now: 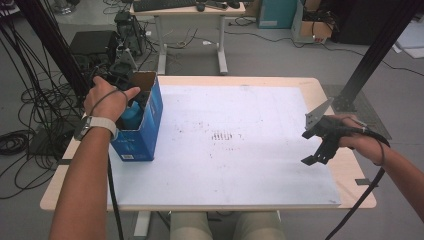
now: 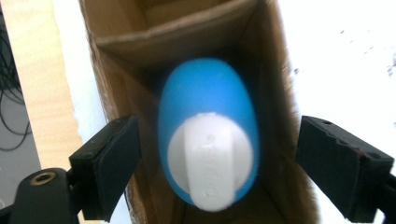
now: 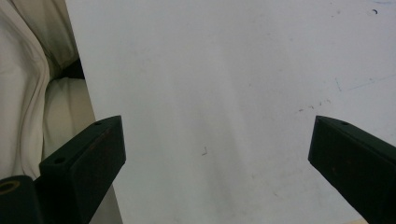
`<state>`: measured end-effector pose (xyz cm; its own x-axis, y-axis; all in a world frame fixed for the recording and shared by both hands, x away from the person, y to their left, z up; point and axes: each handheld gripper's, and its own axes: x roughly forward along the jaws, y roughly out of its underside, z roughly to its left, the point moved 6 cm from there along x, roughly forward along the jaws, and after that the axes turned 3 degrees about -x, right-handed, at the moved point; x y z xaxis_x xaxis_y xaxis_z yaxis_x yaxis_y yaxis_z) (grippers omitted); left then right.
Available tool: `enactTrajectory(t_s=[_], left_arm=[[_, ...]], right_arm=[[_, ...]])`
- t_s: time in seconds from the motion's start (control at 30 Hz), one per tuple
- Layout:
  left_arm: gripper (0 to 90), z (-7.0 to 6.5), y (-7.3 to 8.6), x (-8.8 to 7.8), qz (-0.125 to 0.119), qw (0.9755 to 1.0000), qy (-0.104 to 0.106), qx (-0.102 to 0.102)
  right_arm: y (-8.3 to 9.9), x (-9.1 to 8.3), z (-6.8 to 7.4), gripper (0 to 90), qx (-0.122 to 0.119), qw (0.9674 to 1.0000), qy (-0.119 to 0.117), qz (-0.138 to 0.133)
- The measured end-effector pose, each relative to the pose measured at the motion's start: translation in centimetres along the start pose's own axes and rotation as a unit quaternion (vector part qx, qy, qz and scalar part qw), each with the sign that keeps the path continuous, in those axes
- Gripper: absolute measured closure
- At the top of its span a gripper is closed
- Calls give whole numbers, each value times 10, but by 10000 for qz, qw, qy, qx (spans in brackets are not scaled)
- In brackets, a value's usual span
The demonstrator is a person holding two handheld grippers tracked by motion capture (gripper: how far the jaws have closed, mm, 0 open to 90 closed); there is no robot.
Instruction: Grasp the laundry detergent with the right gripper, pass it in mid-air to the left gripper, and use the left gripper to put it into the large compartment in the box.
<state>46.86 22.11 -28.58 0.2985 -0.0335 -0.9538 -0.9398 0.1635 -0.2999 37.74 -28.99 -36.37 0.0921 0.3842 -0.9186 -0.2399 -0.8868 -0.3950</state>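
Blue bottle (image 2: 208, 135) stands upright inside the open blue box (image 1: 147, 125) at bench left, directly beneath the left tool (image 2: 208, 163), released, jaws clear. Right tool (image 1: 320, 150) released, well apart.

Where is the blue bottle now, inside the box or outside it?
Inside. In the left gripper view the blue bottle stands between the brown inner walls of the open blue box, white cap up.
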Motion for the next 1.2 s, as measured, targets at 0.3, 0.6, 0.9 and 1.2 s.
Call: enactTrajectory(t_s=[0.3, 0.6, 0.9, 1.2], left_arm=[[69, -13, -10, -33, -218, 9991, 95, 338], [65, -25, -16, -69, -464, 9961, 31, 756], [65, -39, -14, -90, -576, 9920, 151, 1117], [71, -64, -5, -102, -646, 9820, 415, 1726]], right_arm=[[-1, -5, 1, 39, 1, 10000, 48, -7], [-2, -9, 2, 39, -3, 10000, 82, 30], [-5, -14, 3, 39, -15, 9999, 129, 6], [-6, -16, 4, 39, -6, 9999, 143, -15]])
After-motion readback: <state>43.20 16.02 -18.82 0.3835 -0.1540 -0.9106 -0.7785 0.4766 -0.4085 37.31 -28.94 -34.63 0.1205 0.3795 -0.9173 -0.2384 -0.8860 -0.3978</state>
